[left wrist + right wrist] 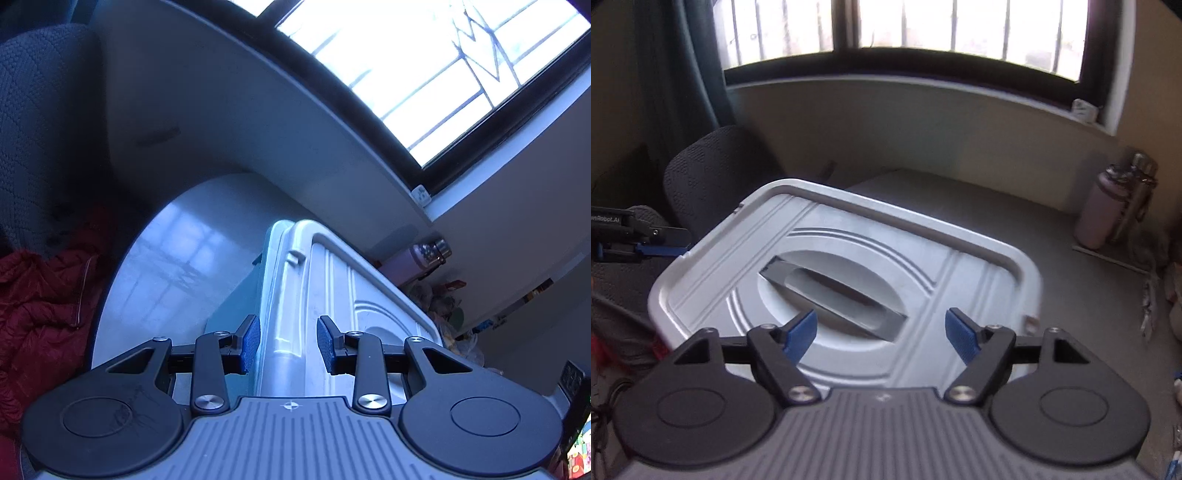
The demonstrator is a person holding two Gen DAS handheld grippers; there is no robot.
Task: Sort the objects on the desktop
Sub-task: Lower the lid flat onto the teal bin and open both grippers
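Both grippers [288, 345] [880, 334] open at lid [849, 266] rim, bare desk [1052, 236] beyond

Box lid [871, 236]: pale grey-white, with raised ribs and curved grooves.
Lid handle [834, 291]: dark grey.
Gripper pads [962, 334]: blue, finely textured.
Gripper arms [772, 358]: black.
Gripper base [886, 435]: grey, ridged in stripes.
Chair [701, 173]: dark grey, quilted diamond pattern.
Bottle [1099, 210]: pale pink.
Garment [40, 302]: deep red.
Window frame [886, 66]: dark.

right tool [880, 331] hangs spread wide above the white lid [849, 266] with recessed handle.
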